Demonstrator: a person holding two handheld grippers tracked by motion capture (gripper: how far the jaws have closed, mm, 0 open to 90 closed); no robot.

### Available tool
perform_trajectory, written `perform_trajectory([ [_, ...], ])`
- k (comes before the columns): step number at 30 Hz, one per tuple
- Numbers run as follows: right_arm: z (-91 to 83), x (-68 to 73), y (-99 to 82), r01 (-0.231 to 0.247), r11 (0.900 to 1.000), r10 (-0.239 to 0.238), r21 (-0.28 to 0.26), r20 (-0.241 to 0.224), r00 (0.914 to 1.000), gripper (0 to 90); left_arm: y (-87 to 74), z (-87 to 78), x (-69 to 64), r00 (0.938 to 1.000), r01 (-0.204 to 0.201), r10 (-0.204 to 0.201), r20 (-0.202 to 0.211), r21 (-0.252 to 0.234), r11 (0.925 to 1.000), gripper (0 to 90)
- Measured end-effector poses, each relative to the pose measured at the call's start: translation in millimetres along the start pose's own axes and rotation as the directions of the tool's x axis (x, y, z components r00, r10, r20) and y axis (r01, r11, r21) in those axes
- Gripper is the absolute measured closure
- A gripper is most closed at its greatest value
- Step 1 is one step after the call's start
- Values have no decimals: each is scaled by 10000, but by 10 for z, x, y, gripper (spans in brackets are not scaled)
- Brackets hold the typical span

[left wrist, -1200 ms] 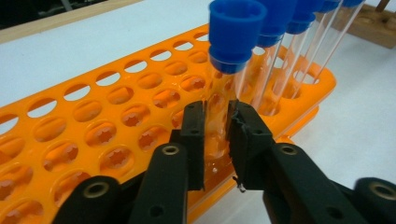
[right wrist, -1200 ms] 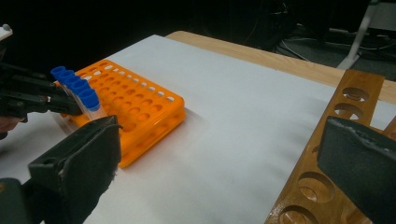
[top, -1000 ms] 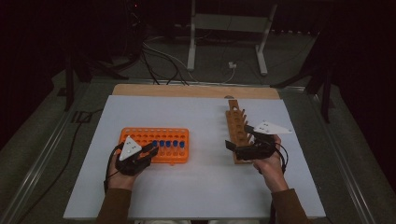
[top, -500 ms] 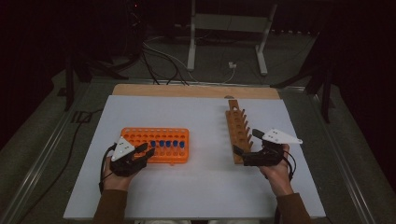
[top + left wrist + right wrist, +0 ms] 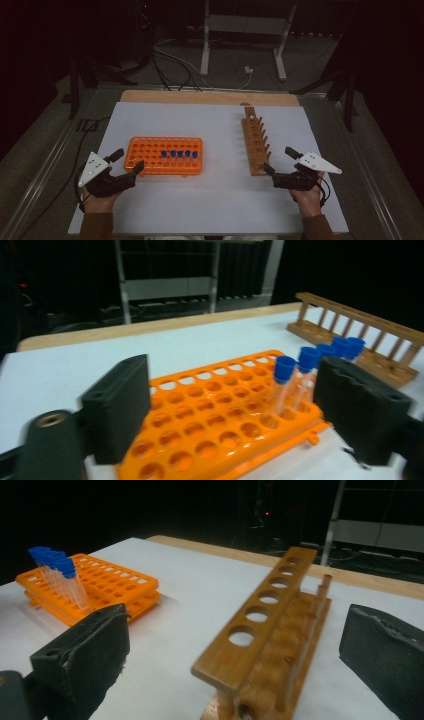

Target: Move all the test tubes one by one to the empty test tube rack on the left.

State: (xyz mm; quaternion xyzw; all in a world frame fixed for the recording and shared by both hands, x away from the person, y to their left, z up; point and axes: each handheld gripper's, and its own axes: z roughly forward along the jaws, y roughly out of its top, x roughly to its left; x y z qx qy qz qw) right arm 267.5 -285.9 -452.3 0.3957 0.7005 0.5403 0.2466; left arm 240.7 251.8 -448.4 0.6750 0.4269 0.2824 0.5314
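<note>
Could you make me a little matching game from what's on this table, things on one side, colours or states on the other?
Things:
1. plastic rack
2. wooden rack
3. tube caps
4. left gripper

Descriptions:
a. blue
b. every hole empty
c. orange
d. jaws apart, nothing between the pads

Pairs: 1-c, 2-b, 3-a, 4-d

The tube rack (image 5: 164, 156) was bright orange; the tubes' caps (image 5: 176, 153) were blue; the wooden rack (image 5: 255, 141) was brown; the table (image 5: 210, 125) was white.
</note>
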Motion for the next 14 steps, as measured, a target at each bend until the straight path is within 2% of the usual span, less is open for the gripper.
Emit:
perform_trajectory([
  [3,-52,-28,-57,-95,10000,95,7,128,9999,0,5,-51,35,9996,-38,38,-285,-13,10000,10],
  [7,-98,-48,-98,-121,9999,121,-16,329,9994,0,20,-130,62,9992,-160,154,-374,-146,9998,5],
  [14,-90,-96,-172,-276,9994,267,185,463,9986,0,-4,-204,142,9983,73,-89,-579,-278,9996,5],
])
